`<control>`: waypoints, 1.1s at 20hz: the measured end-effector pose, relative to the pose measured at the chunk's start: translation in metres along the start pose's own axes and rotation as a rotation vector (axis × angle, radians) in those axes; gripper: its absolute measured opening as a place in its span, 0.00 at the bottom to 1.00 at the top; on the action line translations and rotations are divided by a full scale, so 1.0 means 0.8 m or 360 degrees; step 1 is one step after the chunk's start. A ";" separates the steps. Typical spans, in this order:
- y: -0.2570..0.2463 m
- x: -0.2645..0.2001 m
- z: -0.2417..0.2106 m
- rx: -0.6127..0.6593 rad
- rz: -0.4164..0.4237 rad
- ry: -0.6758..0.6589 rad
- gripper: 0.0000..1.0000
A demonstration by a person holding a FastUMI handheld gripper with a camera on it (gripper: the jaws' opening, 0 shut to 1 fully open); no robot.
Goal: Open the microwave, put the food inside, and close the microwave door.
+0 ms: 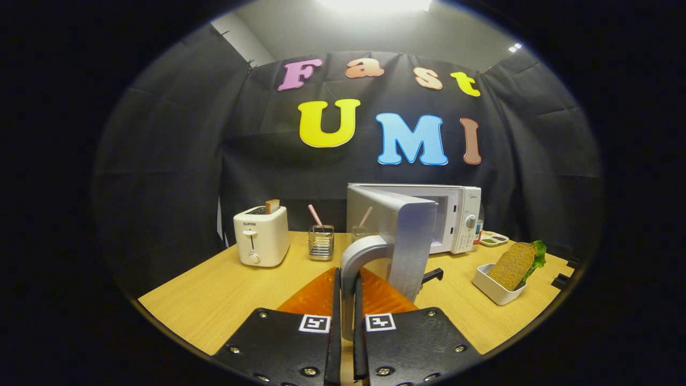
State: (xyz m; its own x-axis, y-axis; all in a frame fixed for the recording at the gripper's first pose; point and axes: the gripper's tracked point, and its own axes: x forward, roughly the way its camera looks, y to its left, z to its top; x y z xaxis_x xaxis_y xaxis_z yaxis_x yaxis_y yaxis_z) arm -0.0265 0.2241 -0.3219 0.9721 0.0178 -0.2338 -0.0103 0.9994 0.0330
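A white microwave (455,217) stands at the back of the wooden table (214,292). Its door (407,241) is swung open toward me, edge on. The door's curved grey handle (360,257) runs down between my two fingers. My gripper (347,316) is shut on that handle. The food, a brown bread sandwich with green lettuce (515,264), leans in a small white dish (492,289) to the right of the microwave. An orange mat (316,297) lies on the table just beneath my fingers.
A white toaster (261,236) with a slice of toast stands at the back left. A wire holder with a pink stick (320,241) sits beside it. A small tray of sauces (494,238) lies right of the microwave. A black clamp (433,276) lies near the door.
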 end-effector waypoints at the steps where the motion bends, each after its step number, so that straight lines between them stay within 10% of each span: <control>1: 0.005 -0.007 -0.004 -0.0010 0.0037 0.0015 0.10; 9: -0.039 -0.069 0.020 0.0009 0.0399 -0.0117 0.12; 13: -0.138 -0.082 0.041 -0.0076 0.0210 -0.0327 0.62; 22: -0.312 -0.072 0.025 -0.0242 -0.0235 -0.0382 0.93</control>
State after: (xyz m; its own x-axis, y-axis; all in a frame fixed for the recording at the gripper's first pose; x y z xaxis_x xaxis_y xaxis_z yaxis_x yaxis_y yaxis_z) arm -0.0755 -0.0266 -0.2973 0.9930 -0.1172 0.0112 0.1177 0.9840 -0.1338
